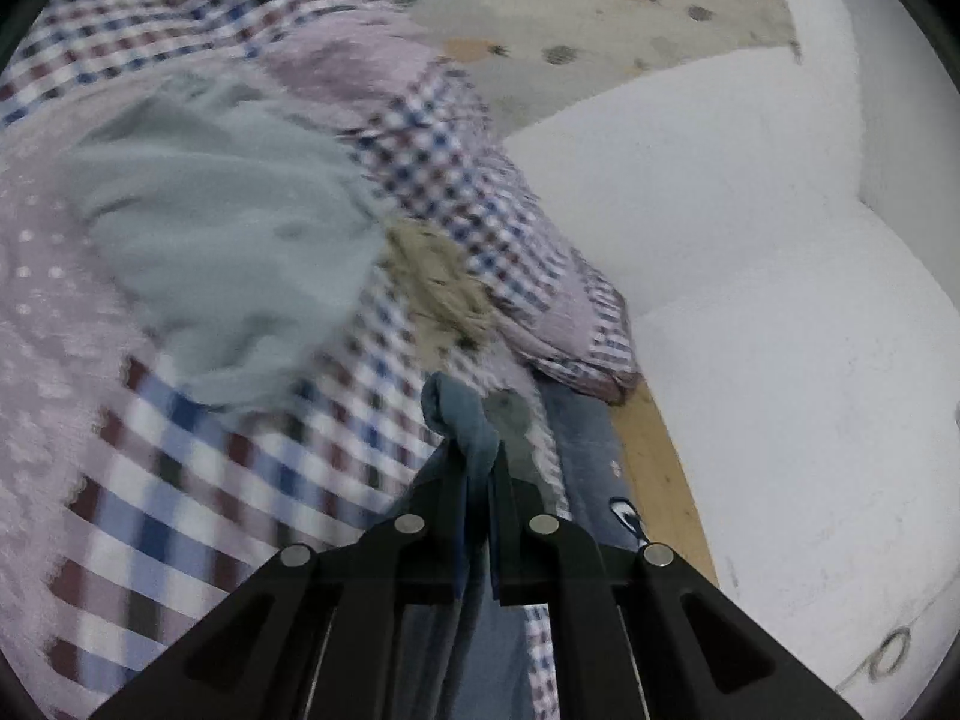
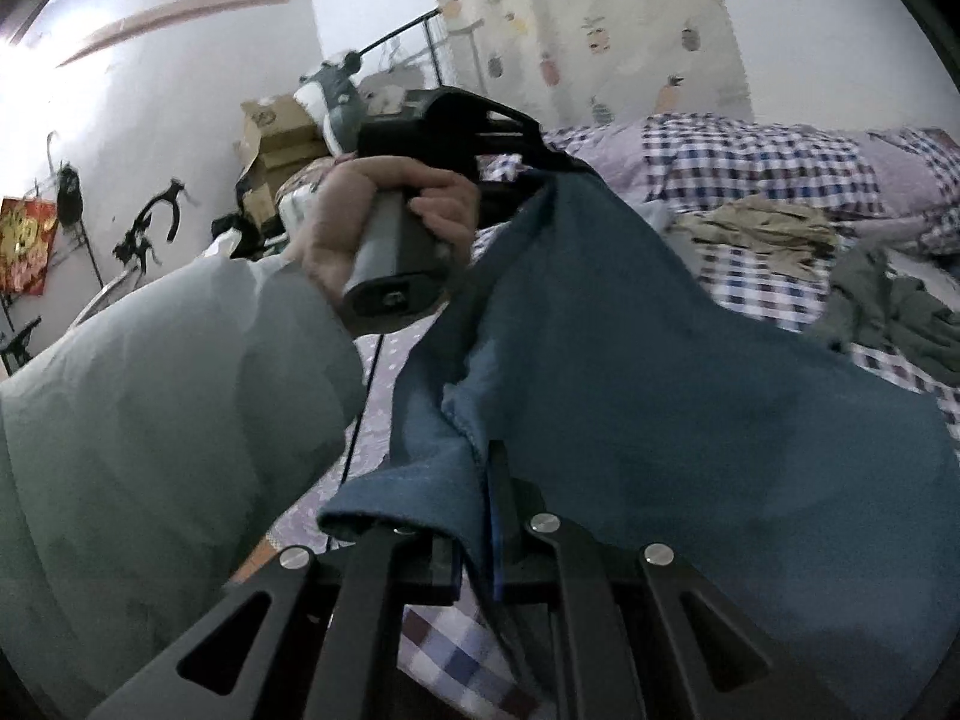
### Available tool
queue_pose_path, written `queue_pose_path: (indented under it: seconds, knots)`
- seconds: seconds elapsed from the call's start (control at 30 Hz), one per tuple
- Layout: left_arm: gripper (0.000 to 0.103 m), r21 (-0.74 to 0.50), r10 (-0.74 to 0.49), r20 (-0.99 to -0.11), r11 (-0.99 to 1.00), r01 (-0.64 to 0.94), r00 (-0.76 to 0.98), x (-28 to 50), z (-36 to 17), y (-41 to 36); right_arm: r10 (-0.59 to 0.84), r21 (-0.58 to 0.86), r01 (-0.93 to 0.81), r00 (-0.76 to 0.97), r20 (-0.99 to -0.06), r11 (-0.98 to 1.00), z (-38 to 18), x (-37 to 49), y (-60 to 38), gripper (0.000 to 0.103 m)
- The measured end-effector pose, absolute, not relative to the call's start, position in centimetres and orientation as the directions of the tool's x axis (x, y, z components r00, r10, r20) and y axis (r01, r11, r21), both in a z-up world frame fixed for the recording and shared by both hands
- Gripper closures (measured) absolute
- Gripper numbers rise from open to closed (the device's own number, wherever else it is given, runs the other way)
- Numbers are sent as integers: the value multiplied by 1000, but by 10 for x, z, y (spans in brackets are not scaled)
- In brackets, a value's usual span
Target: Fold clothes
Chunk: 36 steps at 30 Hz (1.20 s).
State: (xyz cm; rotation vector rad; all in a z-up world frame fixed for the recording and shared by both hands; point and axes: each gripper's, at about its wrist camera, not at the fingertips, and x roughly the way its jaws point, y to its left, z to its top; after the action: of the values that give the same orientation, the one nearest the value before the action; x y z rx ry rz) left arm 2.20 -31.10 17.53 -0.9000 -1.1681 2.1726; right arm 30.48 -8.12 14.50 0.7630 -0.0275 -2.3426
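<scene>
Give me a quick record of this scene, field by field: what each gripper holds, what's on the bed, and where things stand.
surface: bed with checked cover
left gripper: shut on blue cloth
right gripper: shut on blue cloth
cloth state: held up between both grippers, not folded yet
left hand: grips the left gripper's handle
other clothes: tan garment, green garment, pale garment, all loose on bed

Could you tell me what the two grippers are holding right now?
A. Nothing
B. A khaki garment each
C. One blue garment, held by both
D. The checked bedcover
C: the right gripper and the left gripper are each shut on blue garment fabric stretched between them.
</scene>
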Motion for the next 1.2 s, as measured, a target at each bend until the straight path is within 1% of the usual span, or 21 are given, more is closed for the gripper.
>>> queue_pose_path:
  seconds: [0.27,0.53,0.7,0.8,0.97,1.03,1.07,1.1,1.13,1.17,1.2]
  knots:
    - [99,-811,731,-375,-556,-180,-569,18,224,-199,-552,286,474,-678,-485,-833,160,319,16,98]
    - [99,-758,732,-490,-626,-185,-473,5,222,-42,-454,355,307,-752,-478,-883,157,343,122,98]
    - [99,-681,672,-621,-718,-147,-404,-16,181,64,-386,446,145,-764,-517,-883,129,344,192,98]
    - [99,-608,597,-713,-788,-101,-368,-29,142,117,-365,506,42,-743,-561,-862,106,340,225,98]
    - [99,-508,488,-802,-861,-39,-344,-44,94,155,-328,535,-93,-698,-637,-840,72,333,261,98]
    - [98,-488,470,-823,-872,-26,-319,-51,83,160,-302,520,-142,-675,-673,-842,63,331,271,95]
    - [95,-492,474,-825,-870,-22,-307,-54,80,161,-283,506,-171,-660,-696,-846,58,330,276,95]
    - [85,-527,510,-807,-849,-24,-297,-56,79,159,-259,492,-209,-646,-718,-845,54,330,282,95]
    - [77,-572,554,-777,-820,-33,-298,-57,82,154,-243,489,-244,-636,-732,-838,51,331,288,94]
    - [56,-615,597,-743,-788,-45,-302,-57,85,149,-231,490,-276,-629,-743,-827,48,333,296,93]
    - [33,-650,630,-709,-758,-53,-317,-56,92,142,-219,491,-308,-620,-753,-815,46,334,303,87]
